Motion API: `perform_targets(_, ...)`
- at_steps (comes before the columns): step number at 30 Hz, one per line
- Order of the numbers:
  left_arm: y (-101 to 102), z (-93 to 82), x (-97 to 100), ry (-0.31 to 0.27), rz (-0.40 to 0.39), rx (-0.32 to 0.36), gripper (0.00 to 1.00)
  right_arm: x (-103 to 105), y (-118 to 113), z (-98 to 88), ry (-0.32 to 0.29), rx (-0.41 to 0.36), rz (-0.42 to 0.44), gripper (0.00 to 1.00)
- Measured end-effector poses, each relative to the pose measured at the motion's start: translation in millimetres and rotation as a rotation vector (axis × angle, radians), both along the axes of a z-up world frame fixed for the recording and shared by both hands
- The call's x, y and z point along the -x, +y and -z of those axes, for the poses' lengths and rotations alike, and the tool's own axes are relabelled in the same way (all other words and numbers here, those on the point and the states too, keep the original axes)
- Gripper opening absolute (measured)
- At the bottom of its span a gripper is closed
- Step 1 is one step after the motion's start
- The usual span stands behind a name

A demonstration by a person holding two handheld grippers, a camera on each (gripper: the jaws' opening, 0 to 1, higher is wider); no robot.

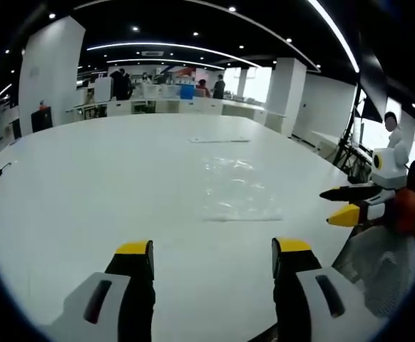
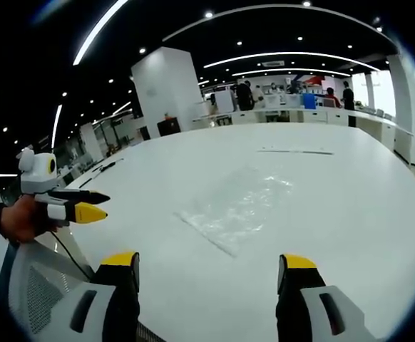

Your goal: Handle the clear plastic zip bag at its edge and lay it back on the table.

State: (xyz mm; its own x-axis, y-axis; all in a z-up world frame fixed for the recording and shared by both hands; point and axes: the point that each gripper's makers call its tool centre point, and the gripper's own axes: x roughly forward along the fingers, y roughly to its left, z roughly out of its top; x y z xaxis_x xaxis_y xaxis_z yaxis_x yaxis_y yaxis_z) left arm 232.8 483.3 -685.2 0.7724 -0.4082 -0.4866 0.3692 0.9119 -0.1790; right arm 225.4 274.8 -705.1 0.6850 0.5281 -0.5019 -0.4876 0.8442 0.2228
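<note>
The clear plastic zip bag (image 1: 240, 191) (image 2: 239, 206) lies seemingly flat mid-table on the white table (image 1: 108, 171) (image 2: 350, 192), both grippers, left (image 1: 213, 258) and right (image 2: 207, 272), spread wide, empty, near its edge.

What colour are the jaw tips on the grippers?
Yellow, on black jaws. Clearest in the right gripper view: right gripper, left gripper.

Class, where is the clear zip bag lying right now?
The clear zip bag lies flat on the white table, ahead of both open grippers and held by neither; in the left gripper view it sits centre-right, nearer than a thin flat strip.
</note>
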Motion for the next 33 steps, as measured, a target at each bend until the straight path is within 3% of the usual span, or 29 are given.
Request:
perform_targets(25,-1.0,3.4,0.4,0.014,0.010,-0.003,0.65,8.6,20.2,4.8,0.039,0.051,-0.108,0.74)
perform_targets(33,-1.2,4.0,0.7,0.019,0.007,-0.004,0.65,-9.3,20.5,14.8,0.057,0.065,-0.118,0.71)
